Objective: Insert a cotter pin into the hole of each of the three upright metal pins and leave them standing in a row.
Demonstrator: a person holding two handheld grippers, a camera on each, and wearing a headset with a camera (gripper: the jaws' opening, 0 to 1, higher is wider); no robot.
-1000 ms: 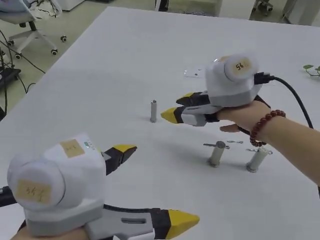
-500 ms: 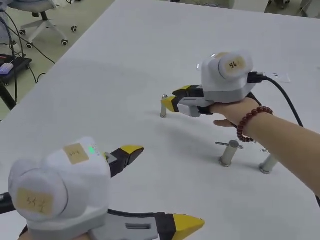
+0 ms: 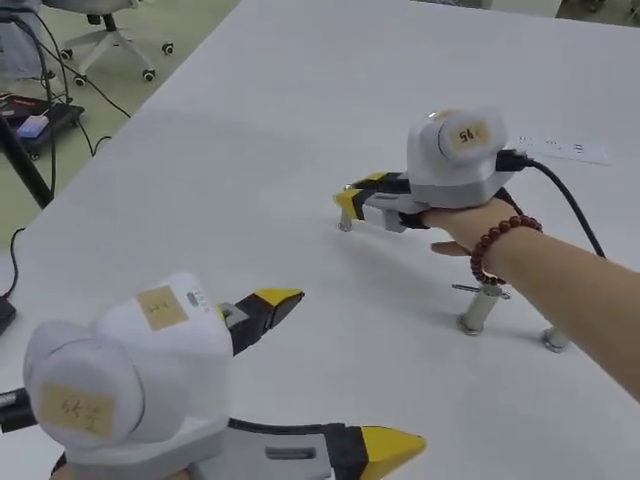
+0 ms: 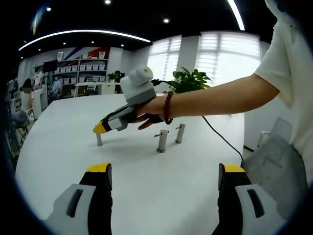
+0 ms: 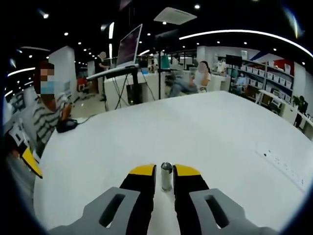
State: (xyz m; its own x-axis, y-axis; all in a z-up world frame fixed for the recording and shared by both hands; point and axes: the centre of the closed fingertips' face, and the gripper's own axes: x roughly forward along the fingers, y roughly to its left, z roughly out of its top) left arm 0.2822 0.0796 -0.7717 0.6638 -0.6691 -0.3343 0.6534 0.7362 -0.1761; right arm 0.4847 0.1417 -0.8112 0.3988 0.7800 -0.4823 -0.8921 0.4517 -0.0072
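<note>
Right gripper (image 5: 165,170) level, jaws flanking upright pin (image 5: 167,179) | left gripper (image 4: 164,170) low, agape

Head view is looking down and forward from above the white table (image 3: 250,120). The left gripper (image 3: 345,370) is very near at its bottom edge and the right gripper (image 3: 348,200) is farther out. Left gripper view is sitting low over the table, facing across it along its own wide-apart jaws toward the right gripper and the three metal pins (image 4: 162,141) at mid-distance. Right gripper view is riding low too, facing the far table edge, with the bare pin (image 5: 166,176) right up close between its jaws; contact is unclear. Head and left gripper views are sharing the right gripper and all three pins. The bare pin is showing in all three views.
</note>
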